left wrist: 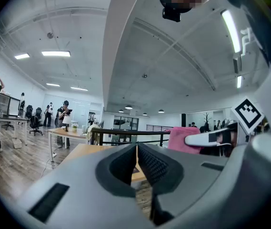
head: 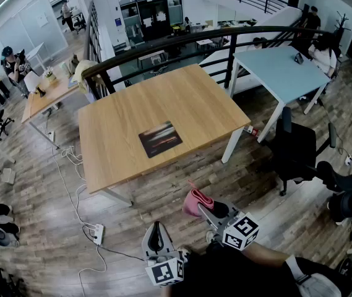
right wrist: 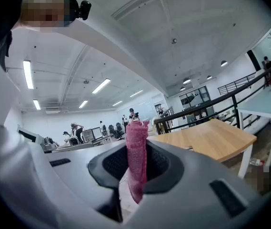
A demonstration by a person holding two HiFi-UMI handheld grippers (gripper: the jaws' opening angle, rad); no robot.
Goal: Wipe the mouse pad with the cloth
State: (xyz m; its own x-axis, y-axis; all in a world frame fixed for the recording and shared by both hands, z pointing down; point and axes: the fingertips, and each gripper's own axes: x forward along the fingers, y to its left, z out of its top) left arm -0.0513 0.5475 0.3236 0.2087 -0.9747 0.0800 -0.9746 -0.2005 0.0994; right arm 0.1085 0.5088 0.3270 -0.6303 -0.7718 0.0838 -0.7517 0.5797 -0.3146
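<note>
A dark mouse pad (head: 160, 138) lies flat near the middle of the wooden table (head: 120, 119). My right gripper (head: 203, 208) is held short of the table's near edge, over the floor, shut on a folded pink cloth (head: 195, 202). In the right gripper view the cloth (right wrist: 136, 156) stands upright, pinched between the jaws. My left gripper (head: 156, 237) hangs lower left of it, shut with nothing in it. The left gripper view shows its jaws (left wrist: 136, 165) pressed together, with the pink cloth (left wrist: 184, 137) and the other gripper off to its right.
A black office chair (head: 296, 153) stands right of the table. A power strip (head: 97, 232) and cables lie on the floor at the near left. A black railing (head: 182, 42) runs behind the table, and a light blue table (head: 281, 67) stands at the far right.
</note>
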